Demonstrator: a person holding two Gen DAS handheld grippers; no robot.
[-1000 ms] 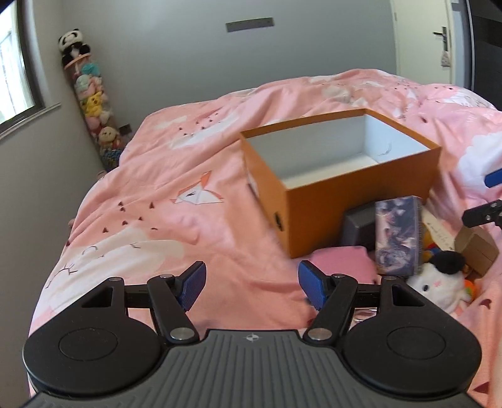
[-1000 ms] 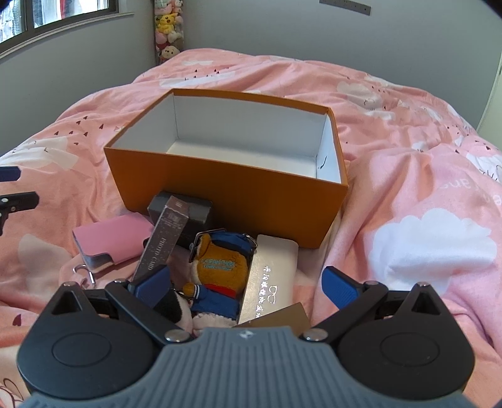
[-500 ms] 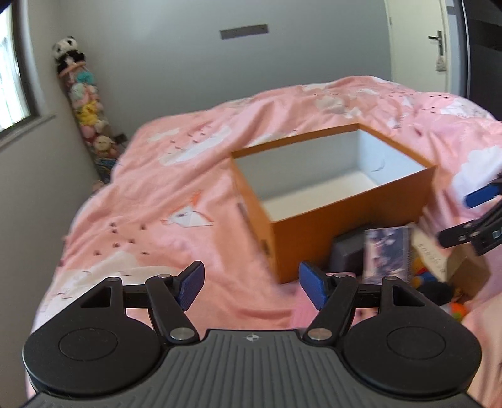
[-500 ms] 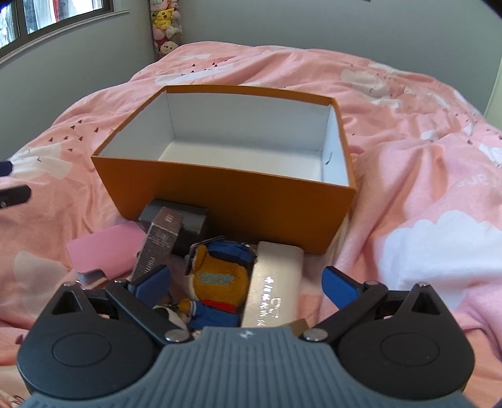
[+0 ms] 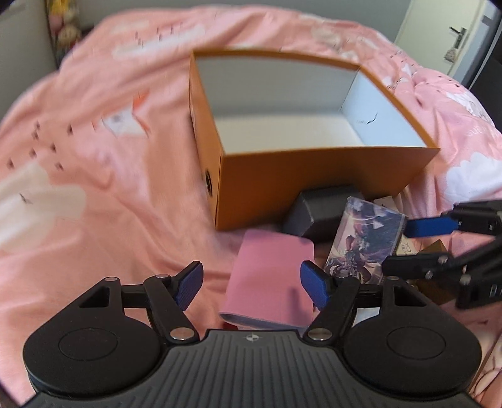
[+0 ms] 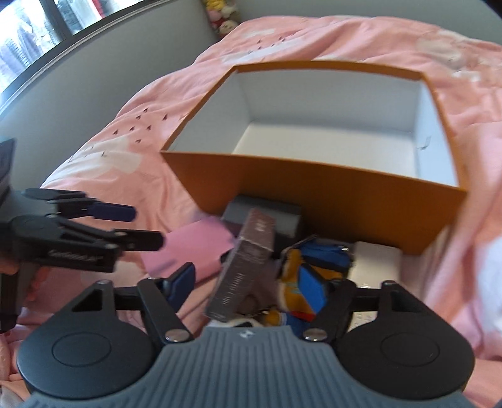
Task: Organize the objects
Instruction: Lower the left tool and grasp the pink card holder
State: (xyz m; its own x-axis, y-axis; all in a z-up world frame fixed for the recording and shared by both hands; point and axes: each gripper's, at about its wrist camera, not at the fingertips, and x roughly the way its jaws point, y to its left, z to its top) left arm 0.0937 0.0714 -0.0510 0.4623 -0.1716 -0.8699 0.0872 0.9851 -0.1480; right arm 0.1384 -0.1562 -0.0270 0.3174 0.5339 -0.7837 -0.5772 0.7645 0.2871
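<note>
An open orange box (image 5: 313,185) with a white inside sits on the pink bed; it also shows in the right wrist view (image 6: 313,188). In front of it lie a pink case (image 5: 269,276), a dark grey box (image 5: 323,210) and a printed card box (image 5: 364,241). My left gripper (image 5: 251,287) is open, its fingers either side of the pink case. My right gripper (image 6: 248,287) is open around the brown printed box (image 6: 244,270), which stands tilted between its fingers. An orange-and-blue plush (image 6: 310,266) and a white case (image 6: 373,263) lie to its right.
The pink duvet (image 5: 94,175) covers the bed all round the box. Grey walls, a window (image 6: 47,34) and a stack of plush toys (image 6: 219,15) stand beyond the bed. A door (image 5: 451,37) is at the far right.
Both grippers have moved forward and down toward the pile in front of the box. The left now straddles the pink case; the right has narrowed around the printed box.
</note>
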